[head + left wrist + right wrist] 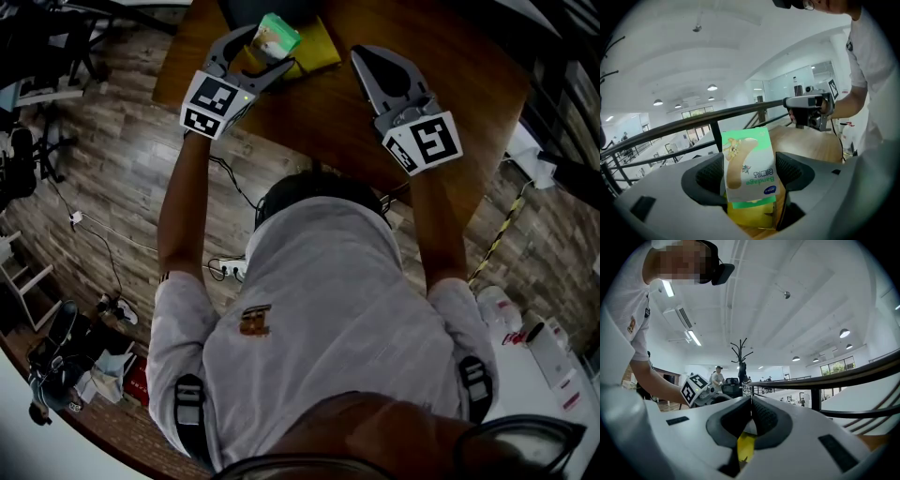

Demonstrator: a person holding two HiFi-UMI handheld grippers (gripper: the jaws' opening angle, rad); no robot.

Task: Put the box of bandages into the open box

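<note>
At the head view's upper centre, the left hand-held gripper (265, 53) clamps the box of bandages (277, 36) over the yellow open box (317, 49). If it is released off-centre, it may catch the rim and tumble onto the worktop (441, 56). The right hand-held gripper (366, 58) is pinched closed beside them and seemingly empty.

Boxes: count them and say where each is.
2. The bandage box is clamped in the left gripper; the yellow open box lies on the table just beneath it. Others could lie out of view.
</note>
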